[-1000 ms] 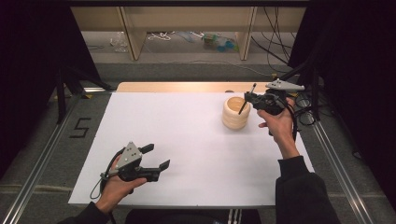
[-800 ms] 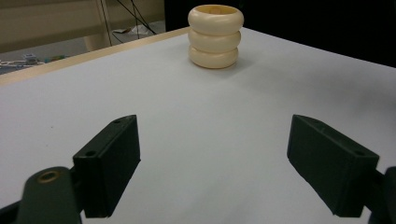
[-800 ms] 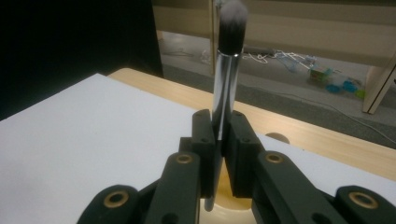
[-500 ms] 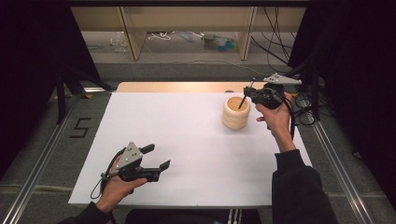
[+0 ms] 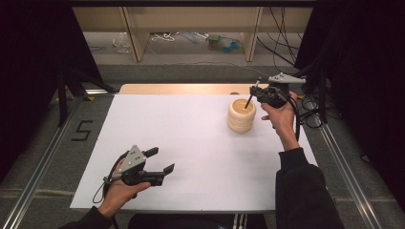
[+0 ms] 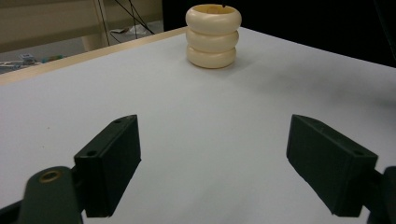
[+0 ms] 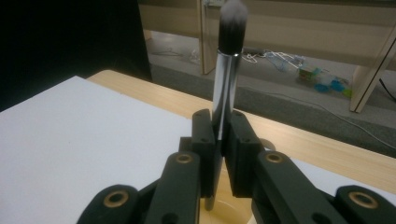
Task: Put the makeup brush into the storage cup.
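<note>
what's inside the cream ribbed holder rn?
The lower end of a brush dips into the holder, clamped by the right gripper. The holder's wall and the jaws hide the bottom, so anything else inside can't be seen.

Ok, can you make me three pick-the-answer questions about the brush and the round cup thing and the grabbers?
1. Where does the cream holder stand?
A. at the far right of the white table
B. at the near left corner
C. on the floor

2. How many stacked rings make up the holder's side?
A. one
B. three
C. five

3. How are the jaws of the left gripper?
A. shut on a brush
B. shut on nothing
C. wide open

Answers:
1. A, since the high view shows it at the far right, beside the right gripper.
2. B, since the left gripper view shows three rounded rings, one on another.
3. C, since that view shows its two black jaws far apart with bare table between them; it is the right gripper that clamps the brush, handle down over the holder.
</note>
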`<state>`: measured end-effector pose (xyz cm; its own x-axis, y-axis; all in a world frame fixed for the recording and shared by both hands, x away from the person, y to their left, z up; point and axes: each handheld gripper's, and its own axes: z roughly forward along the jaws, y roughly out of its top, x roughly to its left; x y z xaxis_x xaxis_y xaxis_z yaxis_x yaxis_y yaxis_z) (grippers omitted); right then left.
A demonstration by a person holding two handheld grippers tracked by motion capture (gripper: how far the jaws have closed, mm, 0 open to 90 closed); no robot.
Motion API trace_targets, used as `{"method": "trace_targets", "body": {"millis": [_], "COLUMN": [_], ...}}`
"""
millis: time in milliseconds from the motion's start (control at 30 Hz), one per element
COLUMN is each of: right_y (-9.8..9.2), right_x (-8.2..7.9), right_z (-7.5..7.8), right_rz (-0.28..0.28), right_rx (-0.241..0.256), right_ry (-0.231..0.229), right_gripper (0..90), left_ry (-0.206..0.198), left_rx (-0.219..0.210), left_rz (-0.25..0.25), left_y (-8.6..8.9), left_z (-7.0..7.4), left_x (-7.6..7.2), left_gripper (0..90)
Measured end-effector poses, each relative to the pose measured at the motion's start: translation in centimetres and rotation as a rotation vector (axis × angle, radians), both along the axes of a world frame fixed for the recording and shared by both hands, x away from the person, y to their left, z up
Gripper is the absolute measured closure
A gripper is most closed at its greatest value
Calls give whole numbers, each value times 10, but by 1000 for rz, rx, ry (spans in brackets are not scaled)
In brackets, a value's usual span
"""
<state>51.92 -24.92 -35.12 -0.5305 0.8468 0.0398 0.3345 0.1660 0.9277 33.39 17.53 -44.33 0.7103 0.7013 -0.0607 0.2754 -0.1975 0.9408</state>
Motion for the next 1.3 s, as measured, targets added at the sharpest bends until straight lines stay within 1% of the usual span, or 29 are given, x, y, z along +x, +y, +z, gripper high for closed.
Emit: {"method": "trace_targets", "body": {"millis": [33, 67, 100, 133, 167, 200, 233, 267, 333, 367, 400, 433, 467, 500, 533, 633, 733, 767, 833, 900, 967, 1067, 1133, 1167, 1300], "right_y": [0, 1, 1, 1, 2, 3, 4, 4, 5, 6, 6, 6, 6, 6, 6, 6, 7, 7, 8, 8, 7, 7, 7, 8, 10], "right_x": [1, 2, 2, 4, 4, 5, 6, 8, 9, 10, 11, 11, 12, 12, 13, 14, 14, 14, 15, 16, 17, 18, 19, 19, 21], "right_z": [-1, -1, -2, -3, -4, -5, -6, -8, -9, -10, -12, -12, -14, -14, -15, -18, -19, -19, -21, -22, -24, -26, -27, -28, -31], "right_rz": [0, -2, 3, 1, 1, 0, 1, 2, 0, -2, 1, 4, 3, 2, 7, 3, 3, 6, 1, -4, 0, -2, 5, 4, 14], "right_rx": [8, 6, 7, 0, 4, 9, 8, -2, -6, 1, -8, -14, -12, -13, -10, -17, -38, -39, -40, -42, -43, -38, -44, -42, -50], "right_ry": [0, -6, 2, -6, 8, 17, 4, 11, 26, 30, 26, 33, 30, 44, 36, 39, 61, 56, 55, 60, 73, 75, 81, 81, 92], "right_gripper": [839, 839, 839, 839, 839, 839, 839, 839, 839, 839, 839, 839, 839, 839, 839, 839, 840, 840, 840, 840, 839, 839, 839, 839, 839], "left_ry": [-1, 3, 2, 2, 8, 1, 1, 1, 6, 7, -2, -1, 7, 4, -1, -1, 5, 6, 6, 7, 0, 6, 7, 7, 9], "left_rx": [1, -5, 4, 3, 0, 6, 4, 4, -7, -4, 4, 4, -4, 0, 5, 3, -3, -11, -10, -5, 2, -4, -5, -10, -5], "left_rz": [1, 1, 6, 2, 7, 2, 2, 1, 1, 4, -1, 0, 3, 2, -1, -1, 2, -2, -1, 4, -1, 2, 2, -4, 2], "left_y": [0, -1, -1, -1, -1, -1, -2, -2, -2, -2, -1, -1, -1, -1, -1, -1, -2, -2, -2, -2, -1, -1, -2, -2, -2], "left_z": [0, 0, 0, 0, 0, 0, 0, 0, 0, 0, 1, 1, 1, 1, 1, 1, 0, 0, 0, 0, 1, 0, 0, 0, 0], "left_x": [0, 0, -1, -1, -1, -1, -1, -1, -1, -2, -1, -1, -2, -2, -1, -1, -2, -1, -1, -2, -1, -2, -2, -1, -2], "left_gripper": [178, 178, 178, 178, 178, 178, 178, 178, 178, 178, 178, 178, 178, 178, 179, 178, 178, 179, 179, 179, 179, 179, 179, 179, 179]}}
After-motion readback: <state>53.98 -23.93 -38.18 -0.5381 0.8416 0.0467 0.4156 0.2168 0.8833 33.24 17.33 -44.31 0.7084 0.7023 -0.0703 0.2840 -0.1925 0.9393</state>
